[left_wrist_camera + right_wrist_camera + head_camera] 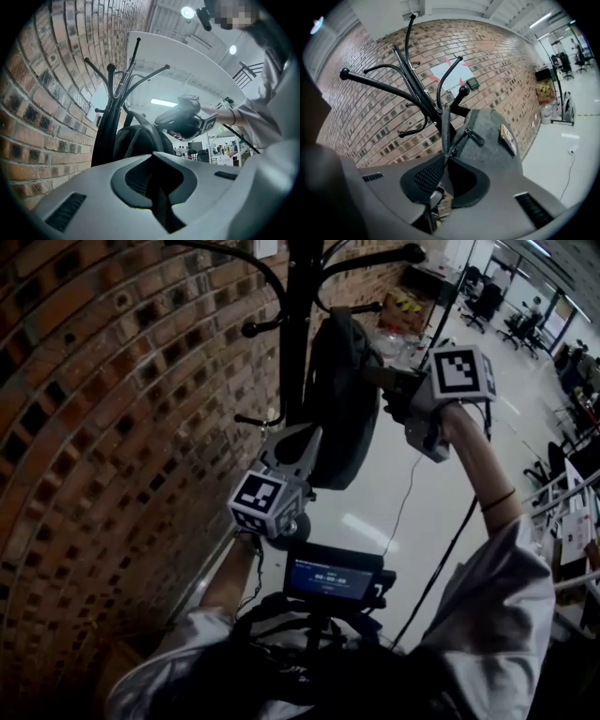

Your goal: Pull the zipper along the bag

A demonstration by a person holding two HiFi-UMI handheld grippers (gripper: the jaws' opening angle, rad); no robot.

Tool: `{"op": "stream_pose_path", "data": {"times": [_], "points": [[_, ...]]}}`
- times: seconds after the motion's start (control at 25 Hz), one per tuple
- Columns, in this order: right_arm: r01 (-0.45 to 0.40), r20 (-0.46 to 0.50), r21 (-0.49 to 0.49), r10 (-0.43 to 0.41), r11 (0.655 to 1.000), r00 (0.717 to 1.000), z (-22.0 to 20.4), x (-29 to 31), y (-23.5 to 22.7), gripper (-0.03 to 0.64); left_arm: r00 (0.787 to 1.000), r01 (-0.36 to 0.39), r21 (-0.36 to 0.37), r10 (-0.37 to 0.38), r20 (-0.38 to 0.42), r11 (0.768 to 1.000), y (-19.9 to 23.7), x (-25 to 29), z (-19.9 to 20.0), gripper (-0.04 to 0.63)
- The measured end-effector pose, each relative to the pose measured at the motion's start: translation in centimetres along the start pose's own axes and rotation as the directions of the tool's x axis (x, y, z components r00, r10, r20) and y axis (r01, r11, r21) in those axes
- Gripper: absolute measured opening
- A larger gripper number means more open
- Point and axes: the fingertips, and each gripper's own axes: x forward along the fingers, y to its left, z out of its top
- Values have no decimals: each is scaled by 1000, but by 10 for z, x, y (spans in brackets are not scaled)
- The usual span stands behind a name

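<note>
A black backpack [337, 399] hangs on a black coat rack [298, 324] by a brick wall. High on its right side, my right gripper [392, 382] is shut on the zipper pull. In the right gripper view the pads [429, 176] pinch a thin dark tab that leads up to the slider [450, 151] on the grey bag [492, 136]. A second pull [474, 137] lies further along the zipper. My left gripper [307, 439] is at the bag's lower edge. In the left gripper view its jaws [152, 161] are shut on a dark strap [161, 211], with the bag [138, 140] just beyond.
The brick wall [112, 427] runs close on the left behind the rack's hooks [417, 93]. A small lit screen [333, 577] is mounted at my chest. A cable [403, 502] trails over the pale floor. Office chairs and desks stand far off at the right.
</note>
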Motion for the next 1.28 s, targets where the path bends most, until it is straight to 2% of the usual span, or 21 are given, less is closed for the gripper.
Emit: {"op": "stream_pose_path", "data": {"times": [0.08, 0.24, 0.4, 0.52, 0.72, 0.96, 1.28], "points": [[-47, -3, 45, 47, 998, 999, 5, -4, -1, 43, 1000, 5, 11, -5, -2, 1000, -5, 4, 1, 6], [-81, -37, 53, 83, 995, 996, 8, 1, -3, 43, 1000, 11, 16, -11, 1, 1000, -5, 7, 5, 6], [-160, -6, 186, 164, 969, 986, 11, -1, -5, 51, 1000, 8, 40, -9, 18, 999, 3, 8, 10, 6], [-192, 24, 278, 193, 941, 981, 18, -10, -16, 57, 1000, 2, 50, -3, 21, 999, 7, 14, 14, 6], [-184, -25, 173, 191, 968, 981, 11, -6, -12, 57, 1000, -7, 32, 6, 25, 999, 8, 24, 16, 6], [-214, 45, 176, 210, 961, 977, 4, -6, -11, 57, 1000, 2, 15, -2, 22, 1000, 7, 31, 15, 6], [-222, 82, 91, 215, 971, 973, -1, -13, -1, 57, 1000, -13, -5, 13, 15, 1000, 14, 32, 15, 6]]}}
